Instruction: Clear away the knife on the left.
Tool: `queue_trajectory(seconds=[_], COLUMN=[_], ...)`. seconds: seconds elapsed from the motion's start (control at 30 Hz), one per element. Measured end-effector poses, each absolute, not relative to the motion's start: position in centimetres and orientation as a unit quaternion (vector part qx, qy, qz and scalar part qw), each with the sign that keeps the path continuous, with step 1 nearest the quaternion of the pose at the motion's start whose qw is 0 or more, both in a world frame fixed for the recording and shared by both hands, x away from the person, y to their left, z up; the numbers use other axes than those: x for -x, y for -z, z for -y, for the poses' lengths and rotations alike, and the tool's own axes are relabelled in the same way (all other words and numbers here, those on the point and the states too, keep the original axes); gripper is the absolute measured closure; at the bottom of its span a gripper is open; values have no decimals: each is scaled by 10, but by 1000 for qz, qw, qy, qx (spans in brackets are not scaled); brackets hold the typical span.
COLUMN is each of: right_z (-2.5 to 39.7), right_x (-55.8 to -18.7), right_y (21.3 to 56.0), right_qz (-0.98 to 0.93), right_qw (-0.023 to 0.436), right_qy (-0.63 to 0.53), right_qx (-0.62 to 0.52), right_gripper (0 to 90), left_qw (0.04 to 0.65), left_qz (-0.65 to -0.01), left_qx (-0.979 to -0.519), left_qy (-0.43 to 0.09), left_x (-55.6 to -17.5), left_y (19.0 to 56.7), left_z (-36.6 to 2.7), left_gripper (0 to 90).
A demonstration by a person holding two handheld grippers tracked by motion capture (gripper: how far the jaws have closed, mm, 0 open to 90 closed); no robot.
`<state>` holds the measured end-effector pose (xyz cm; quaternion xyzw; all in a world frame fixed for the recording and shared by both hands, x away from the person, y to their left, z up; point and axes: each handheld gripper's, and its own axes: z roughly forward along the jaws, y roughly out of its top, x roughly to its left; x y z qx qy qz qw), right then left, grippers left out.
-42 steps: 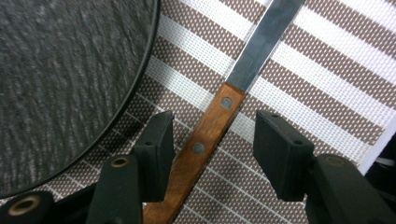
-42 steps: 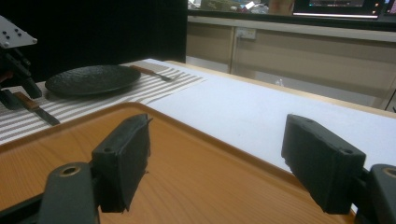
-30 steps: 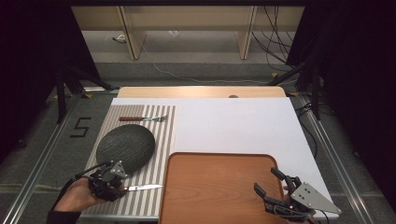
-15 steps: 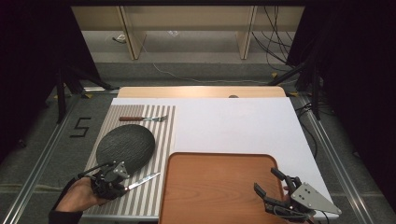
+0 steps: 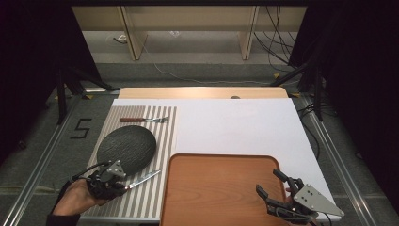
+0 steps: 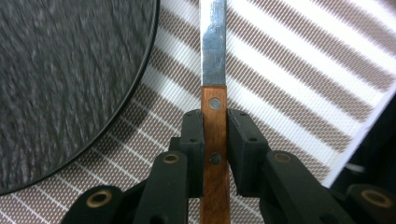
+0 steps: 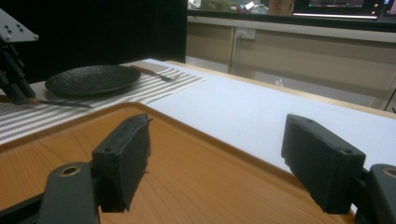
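The left gripper (image 6: 215, 140) clamps the wooden-handled steel table knife (image 6: 214, 74) by its handle, above the striped placemat (image 5: 141, 193) beside the dark round plate (image 5: 126, 149). Judged light, rigid, smooth-bladed; hold the riveted handle. The right gripper (image 7: 229, 163) stands open.

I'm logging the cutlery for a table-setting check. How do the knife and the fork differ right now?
The knife is clamped by its wooden handle in the left gripper; the fork lies free, untouched. The knife sits on the near side of the dark plate, the fork on the far side. Both are over the striped placemat and have wooden handles.
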<state>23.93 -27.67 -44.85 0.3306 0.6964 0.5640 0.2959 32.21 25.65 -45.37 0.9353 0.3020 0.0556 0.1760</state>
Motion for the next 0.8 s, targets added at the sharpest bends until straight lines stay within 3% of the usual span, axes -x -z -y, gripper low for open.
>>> queue_trajectory(seconds=[0.8], right_z=[277], right_x=[-239], right_y=[448], right_qz=[-696], right_qw=[296], right_qy=[-564], right_qx=[-331], right_gripper=[249], left_qw=[328], left_qz=[-346], left_qx=[-878], left_qy=[-48], left_x=[-312], left_y=[425], left_z=[-237], left_gripper=[767])
